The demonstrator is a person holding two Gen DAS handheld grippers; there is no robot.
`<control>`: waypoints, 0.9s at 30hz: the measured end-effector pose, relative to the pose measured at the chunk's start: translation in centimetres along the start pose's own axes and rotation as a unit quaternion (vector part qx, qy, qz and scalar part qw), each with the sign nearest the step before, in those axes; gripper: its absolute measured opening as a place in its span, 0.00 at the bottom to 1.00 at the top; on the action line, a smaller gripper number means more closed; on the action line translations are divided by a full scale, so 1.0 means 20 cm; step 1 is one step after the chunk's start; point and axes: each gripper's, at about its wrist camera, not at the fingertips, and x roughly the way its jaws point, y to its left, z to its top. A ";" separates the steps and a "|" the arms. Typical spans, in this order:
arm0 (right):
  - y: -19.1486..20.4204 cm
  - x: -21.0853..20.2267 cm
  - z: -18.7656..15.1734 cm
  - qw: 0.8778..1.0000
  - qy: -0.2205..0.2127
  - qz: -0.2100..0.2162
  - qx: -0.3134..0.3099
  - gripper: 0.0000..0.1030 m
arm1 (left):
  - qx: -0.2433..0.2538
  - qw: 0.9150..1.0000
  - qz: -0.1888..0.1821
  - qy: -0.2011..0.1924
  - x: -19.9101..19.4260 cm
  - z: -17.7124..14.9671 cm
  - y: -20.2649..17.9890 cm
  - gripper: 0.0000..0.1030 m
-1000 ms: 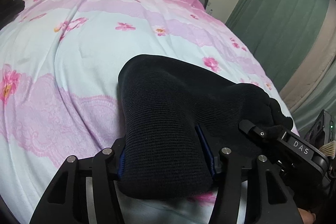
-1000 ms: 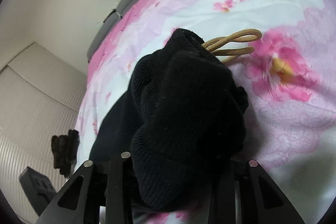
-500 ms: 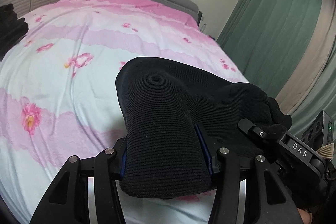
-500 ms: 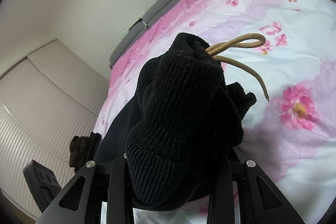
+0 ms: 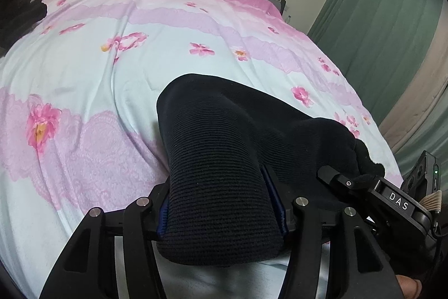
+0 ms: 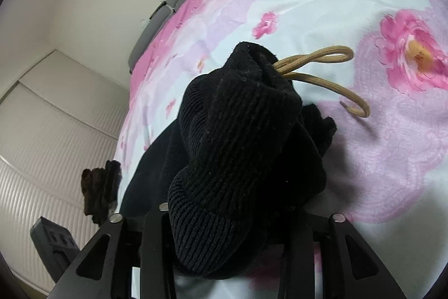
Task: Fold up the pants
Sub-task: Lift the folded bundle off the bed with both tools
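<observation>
The bed [image 5: 117, 69] fills more of both views than half a second ago. The black pants [image 5: 224, 159] hang bunched above its near edge, clamped in both grippers' jaws, left [image 5: 221, 210] and right [image 6: 224, 217], which have just eased wider. The cord [image 6: 330, 66] now curls.

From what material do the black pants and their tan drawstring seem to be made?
Black pants: apparently a thick ribbed knit, matte and slightly fuzzy, shown by fine parallel ridges; the fibre itself cannot be told. Tan drawstring: seemingly a round braided cord, matte, with a woven texture along its loop.
</observation>
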 end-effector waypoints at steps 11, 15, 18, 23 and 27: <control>-0.08 -0.10 -0.06 0.997 -0.004 -0.054 0.046 0.58 | 0.004 1.000 0.002 0.001 -0.01 -0.05 0.02 0.61; -0.07 -0.12 -0.12 0.996 0.000 -0.060 0.059 0.65 | 0.000 1.000 0.000 0.002 -0.01 -0.06 0.03 0.61; -0.06 -0.10 -0.13 0.996 0.013 -0.064 0.065 0.72 | -0.002 1.000 -0.002 0.002 -0.02 -0.06 0.04 0.63; -0.08 -0.01 -0.11 0.995 0.031 -0.065 0.073 0.90 | 0.000 1.000 0.003 0.000 -0.01 -0.07 0.04 0.65; -0.12 0.09 -0.08 0.993 0.040 -0.051 0.099 0.92 | 0.000 1.000 0.007 -0.001 0.00 -0.07 0.04 0.66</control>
